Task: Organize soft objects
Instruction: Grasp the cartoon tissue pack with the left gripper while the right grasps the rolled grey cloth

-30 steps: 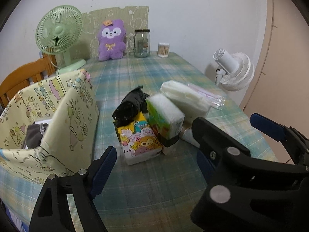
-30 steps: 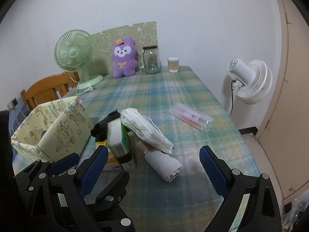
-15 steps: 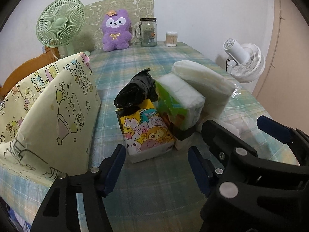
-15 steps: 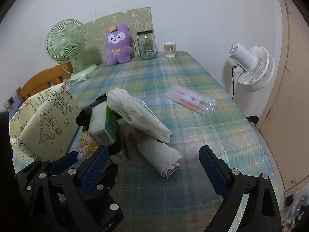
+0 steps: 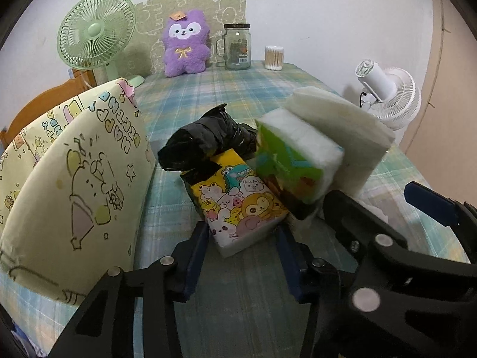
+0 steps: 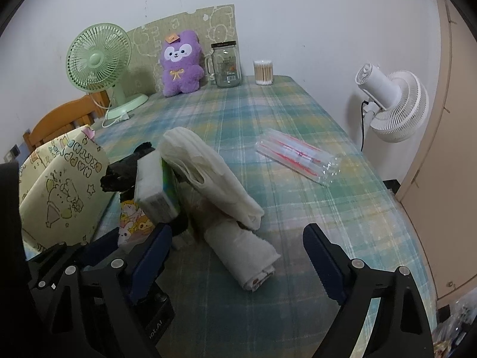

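Observation:
A cartoon-printed tissue pack lies on the plaid table, its near end between the open fingers of my left gripper. Behind it lie a black rolled bundle, a green tissue pack and a white folded cloth. In the right wrist view, my right gripper is open, and a rolled white towel lies between its fingers on the table. The white cloth leans over it. A yellow printed fabric bin stands at the left.
At the table's far end stand a green fan, a purple plush, a glass jar and a cotton-swab cup. A clear packet with red items lies at the right. A white fan stands off the table's right edge.
Both grippers have moved forward and lower toward the pile. The left gripper's fingers now flank the cartoon tissue pack; the right gripper's fingers now flank the rolled towel.

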`<state>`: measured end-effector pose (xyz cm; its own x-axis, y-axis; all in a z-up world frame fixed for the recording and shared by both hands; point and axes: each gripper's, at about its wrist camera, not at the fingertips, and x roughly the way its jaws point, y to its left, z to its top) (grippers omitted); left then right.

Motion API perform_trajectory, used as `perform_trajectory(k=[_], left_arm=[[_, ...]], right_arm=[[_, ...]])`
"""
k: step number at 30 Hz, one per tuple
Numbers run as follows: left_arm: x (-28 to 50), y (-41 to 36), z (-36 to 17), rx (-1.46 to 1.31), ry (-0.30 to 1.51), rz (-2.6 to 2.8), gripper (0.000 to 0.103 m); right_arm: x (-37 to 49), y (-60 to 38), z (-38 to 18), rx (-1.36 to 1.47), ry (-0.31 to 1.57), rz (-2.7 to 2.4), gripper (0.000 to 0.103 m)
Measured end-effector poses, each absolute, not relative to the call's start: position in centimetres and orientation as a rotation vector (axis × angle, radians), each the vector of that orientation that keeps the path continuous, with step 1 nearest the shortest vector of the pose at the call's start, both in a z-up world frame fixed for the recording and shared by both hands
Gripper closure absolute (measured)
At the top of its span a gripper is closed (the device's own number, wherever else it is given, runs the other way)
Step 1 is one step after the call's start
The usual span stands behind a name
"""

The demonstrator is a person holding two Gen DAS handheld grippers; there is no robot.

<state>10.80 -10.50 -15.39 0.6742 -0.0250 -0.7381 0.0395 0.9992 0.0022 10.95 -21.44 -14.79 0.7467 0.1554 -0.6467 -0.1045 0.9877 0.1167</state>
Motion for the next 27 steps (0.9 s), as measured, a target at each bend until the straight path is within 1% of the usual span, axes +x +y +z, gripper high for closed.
perform_trajectory(k=[5, 6, 7, 8, 12, 14, 17, 21, 24, 27], left_arm=[[11.4, -10.7, -15.5, 0.036, 0.825, -0.033, 0.054], [11.5, -10.8, -15.5, 0.039, 0.825, -0.033, 0.052], [11.7, -10.9, -15.6, 0.042, 0.826, -0.035, 0.044], [11.8, -10.9, -15.6, 0.045, 0.828, -0.035, 0.038], [12.4, -11.1, -15.6, 0.057, 0.829, -0.033, 0.034], [12.6, -11.1, -15.5, 0.052, 0.832, -0.031, 0.029], [12.9, -11.1, -15.2, 0.046, 0.822, -0.023, 0.023], [13.4, -11.3, -15.1, 0.061, 0.813, -0.029, 0.022], [13.8, -11.5, -15.6, 0.087, 0.827, -0.011, 0.023], [13.8, -11.5, -15.6, 0.096, 0.822, -0.005, 0.03]], right_arm=[[11.9, -21.8, -14.8, 0.074, 0.711, 0.138, 0.012], [12.0, -21.8, -14.8, 0.077, 0.712, 0.139, 0.012], [12.3, -21.9, -14.9, 0.082, 0.715, 0.141, 0.014], [12.4, -22.0, -15.0, 0.084, 0.718, 0.141, 0.016], [12.8, -22.1, -15.1, 0.082, 0.726, 0.144, 0.021], [12.9, -22.2, -15.0, 0.083, 0.726, 0.142, 0.023], [13.2, -22.5, -14.7, 0.088, 0.723, 0.14, 0.023], [13.8, -22.5, -15.0, 0.089, 0.735, 0.153, 0.023], [14.2, -22.6, -15.8, 0.107, 0.765, 0.159, 0.026], [14.4, -23.1, -16.5, 0.164, 0.795, 0.179, 0.038]])
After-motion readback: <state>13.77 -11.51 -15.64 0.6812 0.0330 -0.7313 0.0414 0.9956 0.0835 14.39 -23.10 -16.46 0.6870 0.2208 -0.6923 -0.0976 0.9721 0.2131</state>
